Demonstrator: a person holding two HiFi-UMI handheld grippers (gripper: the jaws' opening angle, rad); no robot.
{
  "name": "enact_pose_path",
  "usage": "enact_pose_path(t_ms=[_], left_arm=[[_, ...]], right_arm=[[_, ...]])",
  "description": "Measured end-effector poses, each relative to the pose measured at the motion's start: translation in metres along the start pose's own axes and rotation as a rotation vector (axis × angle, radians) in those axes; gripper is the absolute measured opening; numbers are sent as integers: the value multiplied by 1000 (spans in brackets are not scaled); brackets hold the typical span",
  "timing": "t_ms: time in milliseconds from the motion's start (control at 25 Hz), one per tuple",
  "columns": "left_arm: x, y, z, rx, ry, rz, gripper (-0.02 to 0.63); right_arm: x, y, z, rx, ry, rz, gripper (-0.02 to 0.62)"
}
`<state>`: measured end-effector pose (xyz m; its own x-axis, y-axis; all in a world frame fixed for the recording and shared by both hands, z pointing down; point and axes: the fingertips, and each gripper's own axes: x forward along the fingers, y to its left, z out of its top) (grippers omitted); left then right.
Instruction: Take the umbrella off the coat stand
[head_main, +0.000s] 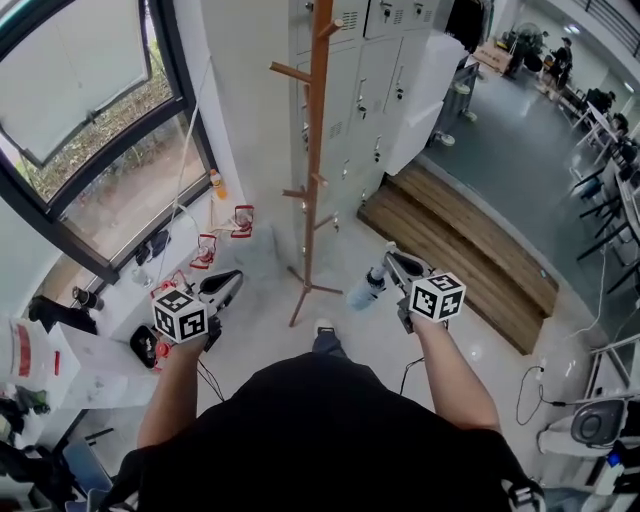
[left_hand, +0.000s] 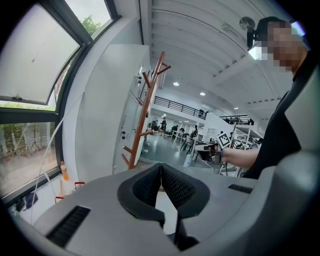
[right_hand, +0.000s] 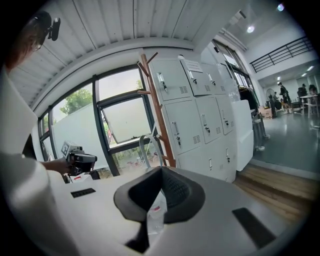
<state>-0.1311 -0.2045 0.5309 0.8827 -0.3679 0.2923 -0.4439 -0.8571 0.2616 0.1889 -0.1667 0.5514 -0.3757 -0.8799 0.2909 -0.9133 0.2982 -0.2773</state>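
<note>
The right gripper (right_hand: 161, 175) held its fingers clenched on the umbrella (head_main: 366, 290), clear of the stand (head_main: 317, 150), and the left gripper (left_hand: 161, 167) was closed empty, so removal looked done and only a steady carry-away was required.

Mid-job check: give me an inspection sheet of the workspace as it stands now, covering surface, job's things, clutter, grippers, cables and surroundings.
Surface: pale floor, bare around the stand's feet.
Job's things: wooden coat stand upright, pegs bare; folded pale umbrella off the stand, in the right gripper.
Clutter: orange bottle and red-and-white items on the window ledge.
Grippers: left gripper jaws together, empty; right gripper closed on the umbrella.
Cables: white cord hanging by the window; cable on the floor at right.
Surroundings: window, grey lockers, wooden platform, people at distant desks.
</note>
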Motion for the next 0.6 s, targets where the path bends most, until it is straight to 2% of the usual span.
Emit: enact_pose_path(t_ms=[320, 600], left_arm=[[-3, -15, 0, 8, 8, -19, 23], [-1, -9, 1, -1, 3, 4, 23]], right_arm=[[-41, -7, -6, 28, -11, -47, 14], [-49, -18, -8, 49, -14, -61, 14]])
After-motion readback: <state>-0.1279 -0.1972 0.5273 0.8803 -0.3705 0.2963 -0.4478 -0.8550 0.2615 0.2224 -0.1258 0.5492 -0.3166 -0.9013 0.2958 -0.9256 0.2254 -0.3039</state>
